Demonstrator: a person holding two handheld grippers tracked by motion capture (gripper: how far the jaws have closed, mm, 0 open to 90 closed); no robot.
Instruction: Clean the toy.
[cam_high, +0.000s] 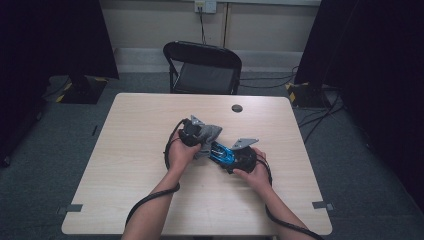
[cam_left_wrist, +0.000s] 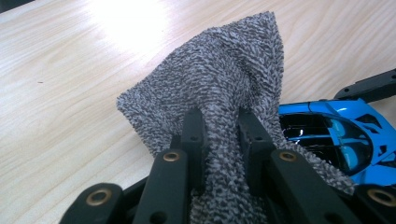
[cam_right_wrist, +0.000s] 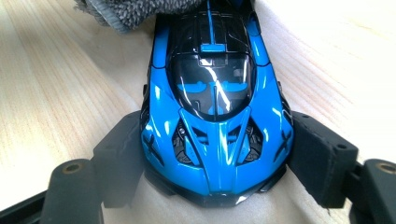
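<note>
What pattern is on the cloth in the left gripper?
The cloth is a grey-and-white speckled weave, clearest in the left gripper view.

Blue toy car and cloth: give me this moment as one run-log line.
left gripper: shut on grey cloth | right gripper: clamps blue toy car by its sides | cloth lies over the car's far end | table

One glossy blue-and-black toy car (cam_right_wrist: 217, 107); one grey knitted cloth (cam_left_wrist: 224, 88); two black two-jaw grippers; one light wooden table (cam_high: 130, 150); one black folding chair (cam_high: 202, 67).
</note>
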